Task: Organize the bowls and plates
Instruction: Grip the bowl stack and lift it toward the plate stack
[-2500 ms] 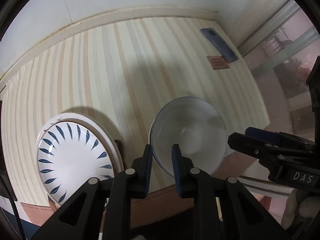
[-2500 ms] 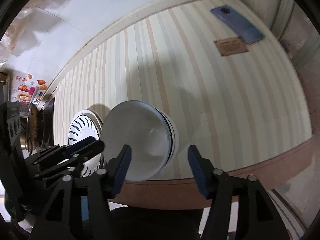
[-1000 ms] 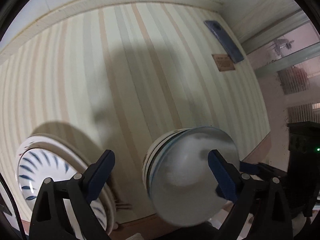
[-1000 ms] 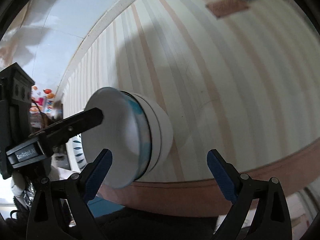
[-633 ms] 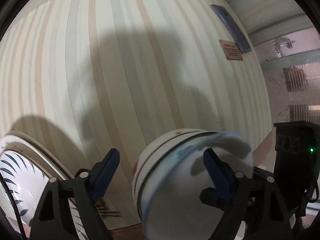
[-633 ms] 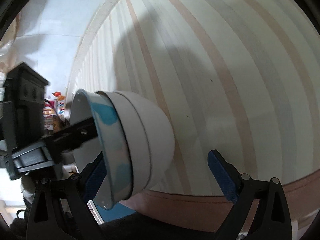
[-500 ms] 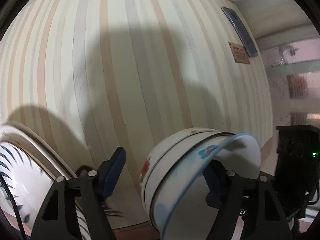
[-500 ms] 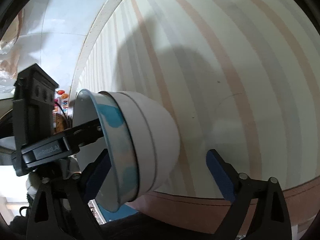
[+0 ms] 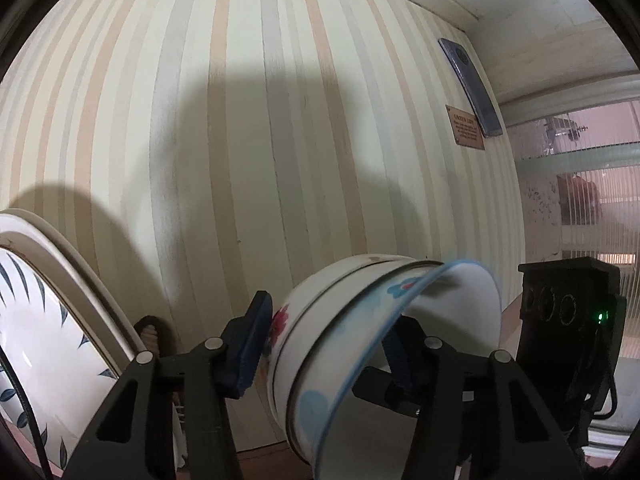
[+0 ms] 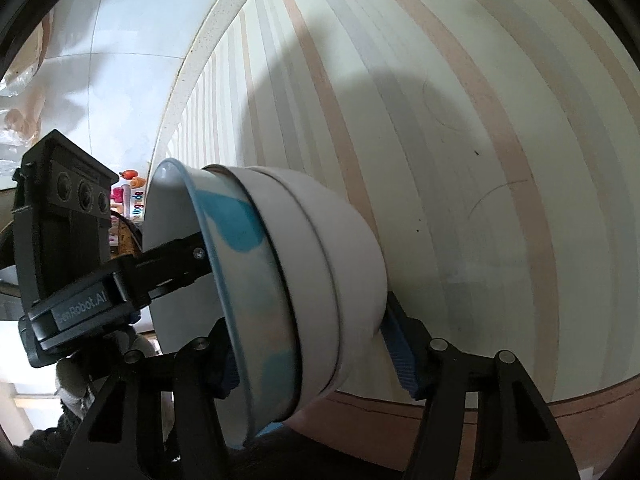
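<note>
A stack of nested white bowls (image 9: 360,344), the innermost with a blue rim and flower prints, sits tilted between my two grippers near the table's front edge. My left gripper (image 9: 328,344) has closed its blue pads on the stack from both sides. In the right wrist view the same stack (image 10: 304,280) fills the space between the pads of my right gripper (image 10: 312,360), which also clamps it. A stack of white plates with blue leaf marks (image 9: 44,320) stands at the left.
The striped table top (image 9: 280,140) stretches ahead. A dark blue phone (image 9: 470,88) and a small brown card (image 9: 466,126) lie at the far right by the wall. A glass door stands to the right.
Both grippers went from wide open around the bowl stack to closed on its sides. The stack now looks larger and more tilted in both views.
</note>
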